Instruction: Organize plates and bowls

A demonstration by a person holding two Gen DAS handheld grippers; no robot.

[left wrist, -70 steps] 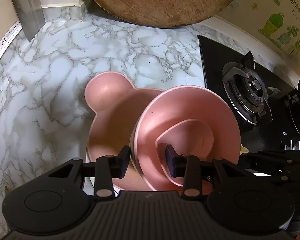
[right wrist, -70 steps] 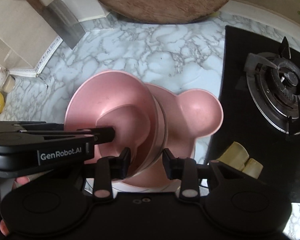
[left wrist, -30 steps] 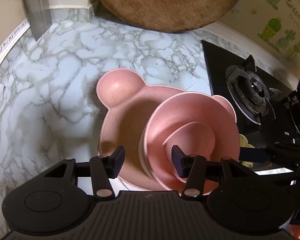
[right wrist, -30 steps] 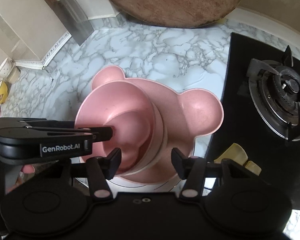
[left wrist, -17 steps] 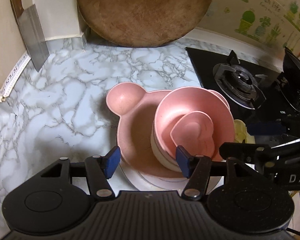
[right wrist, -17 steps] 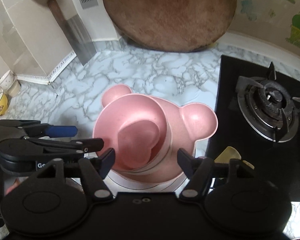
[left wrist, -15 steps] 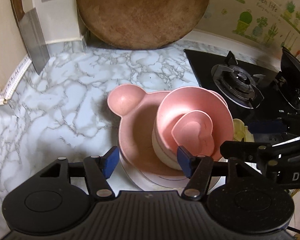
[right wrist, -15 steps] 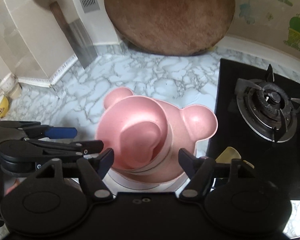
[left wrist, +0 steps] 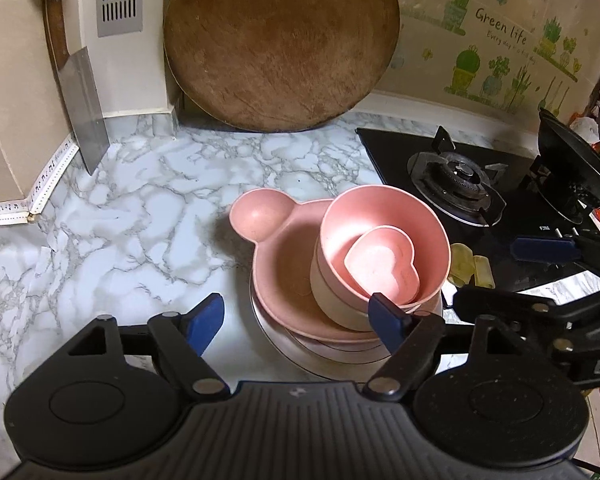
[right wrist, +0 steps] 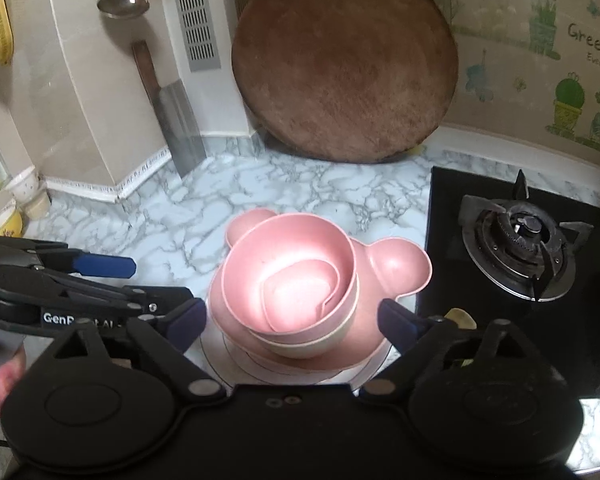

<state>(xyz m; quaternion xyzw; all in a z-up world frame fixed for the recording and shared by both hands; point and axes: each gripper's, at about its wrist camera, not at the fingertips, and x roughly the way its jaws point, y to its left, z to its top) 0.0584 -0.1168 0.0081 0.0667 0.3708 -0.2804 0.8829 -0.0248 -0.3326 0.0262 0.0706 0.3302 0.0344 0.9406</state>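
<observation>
From the left wrist view, the left tongs (left wrist: 298,312) hang with their blue-tipped fingers spread wide, gripping nothing, a little above the near side of the stack. The stack sits on the marble bench (left wrist: 148,208), close to its right edge where the black hob (left wrist: 480,184) begins. At the bottom lies a pale flat plate (left wrist: 296,350), on it the pink bear-eared plate (left wrist: 272,240), then a cream bowl (left wrist: 328,296), a pink bowl (left wrist: 380,224) nested inside that, and a small heart-shaped dish (left wrist: 384,266) innermost. A round wooden board (left wrist: 280,40) and a cleaver (left wrist: 84,104) lean against the back wall.

From the right wrist view, the right tongs (right wrist: 292,318) are likewise open and empty, their fingers standing to either side of the same stack without touching it. The heart-shaped dish rests tilted inside the pink bowl (right wrist: 300,240), not flat.

The stacking looks done, or nearly. If anything is left, I would say it is seating that tilted dish: nudge it gently from its rim and keep the tongs clear of the bowl walls, since the tall nest could slide on the bear-eared plate (right wrist: 396,268).
</observation>
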